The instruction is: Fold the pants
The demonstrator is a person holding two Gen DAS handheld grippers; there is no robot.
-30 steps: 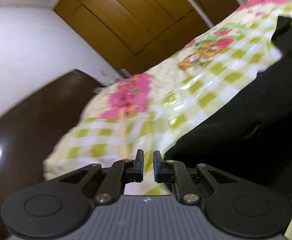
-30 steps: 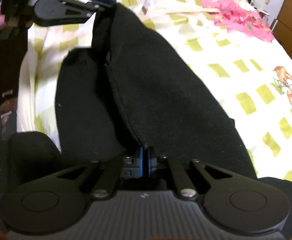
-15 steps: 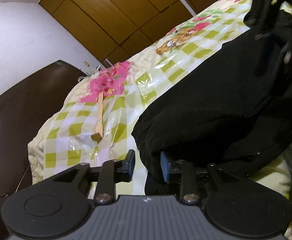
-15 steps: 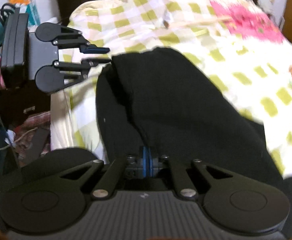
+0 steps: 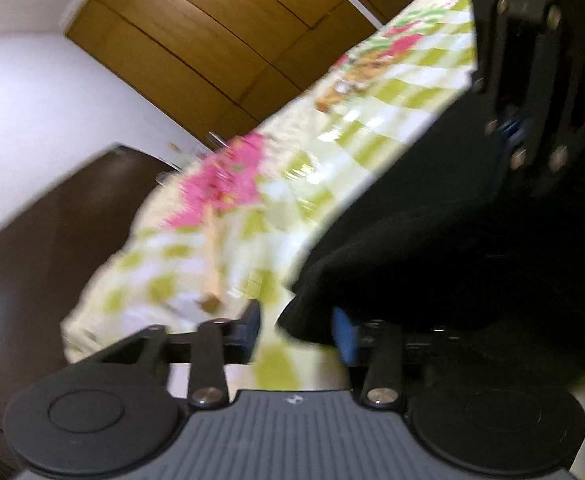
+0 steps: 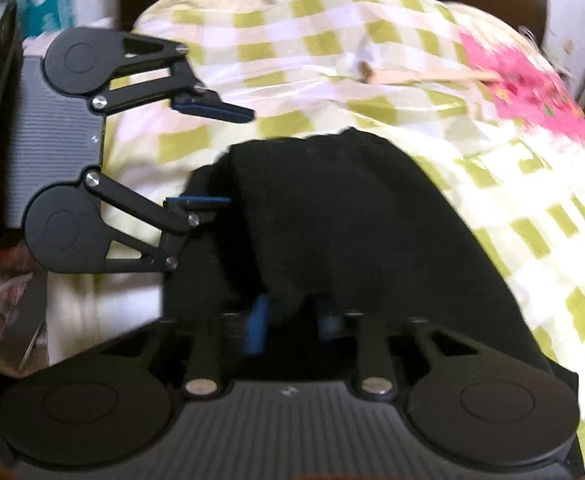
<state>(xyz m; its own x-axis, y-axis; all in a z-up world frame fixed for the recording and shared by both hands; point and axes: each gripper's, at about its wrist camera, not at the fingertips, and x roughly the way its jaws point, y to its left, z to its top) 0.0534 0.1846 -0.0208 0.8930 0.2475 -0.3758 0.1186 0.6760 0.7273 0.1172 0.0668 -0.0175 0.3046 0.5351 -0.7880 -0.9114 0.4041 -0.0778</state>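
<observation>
Bedroom: a bed (image 6: 332, 40) under a green-and-white checked quilt fills the scene, with wooden wardrobe doors (image 5: 212, 40) and a dark headboard (image 5: 32, 240) beyond it.
Far left: a heap of clutter (image 6: 8, 300) lies off the edge of the bed, too blurred to name.
Left gripper (image 6: 241, 157): it lies low and sideways at the pants' left edge. Its fingers are spread and are closing. A corner of black cloth sits between them, touching the nearer finger only, so nothing is pinched yet.
Pants (image 6: 352, 220): black, lying on the quilt in the middle of the bed, bunched and doubled over, with a thick rounded fold on the left side.
Right gripper (image 6: 290, 326): it is at the near edge of the pants, pointing steeply down, fingers pinching a wad of the black cloth.
Right of the pants: a thin wooden stick (image 6: 432, 77) lies on the quilt well clear of the cloth, and a pink flower print (image 6: 524, 88) lies past it.
Handling: the cloth looks soft, thick and limp, light enough to lift. It will likely sag and drag on the quilt rather than hold a shape, and it seems unlikely to slip from rubber pads.
Where to hold: probably at the hems or the waistband, through all layers of a corner. A bite on one layer alone would let the fold fall open.
</observation>
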